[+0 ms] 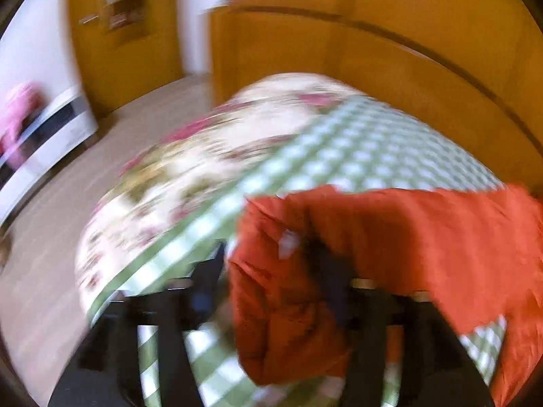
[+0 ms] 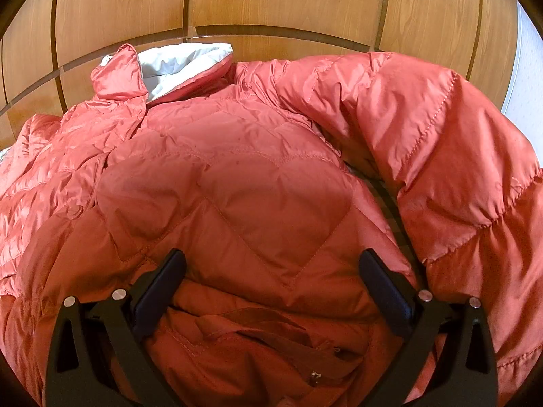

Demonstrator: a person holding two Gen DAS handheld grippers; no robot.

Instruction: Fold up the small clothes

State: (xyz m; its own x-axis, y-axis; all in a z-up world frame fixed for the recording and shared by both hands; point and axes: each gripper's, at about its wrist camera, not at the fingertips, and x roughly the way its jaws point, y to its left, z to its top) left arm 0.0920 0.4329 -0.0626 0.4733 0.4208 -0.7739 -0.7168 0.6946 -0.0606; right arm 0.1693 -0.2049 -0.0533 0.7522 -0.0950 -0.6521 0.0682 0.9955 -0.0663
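The orange quilted jacket (image 2: 237, 186) fills the right wrist view, its puffy body spread flat, one sleeve (image 2: 441, 142) curving from twelve round to four o'clock and the white-lined hood (image 2: 176, 64) up at eleven against the wooden panelling (image 2: 288, 0). The right gripper (image 2: 271, 281) hangs released at six o'clock, jaws wide and gripping nothing, fingers close over the fabric. In the blurred left view, the left gripper (image 1: 271, 261) appears clenched on the jacket's edge (image 1: 292, 271) over the green checked cloth (image 1: 356, 149).
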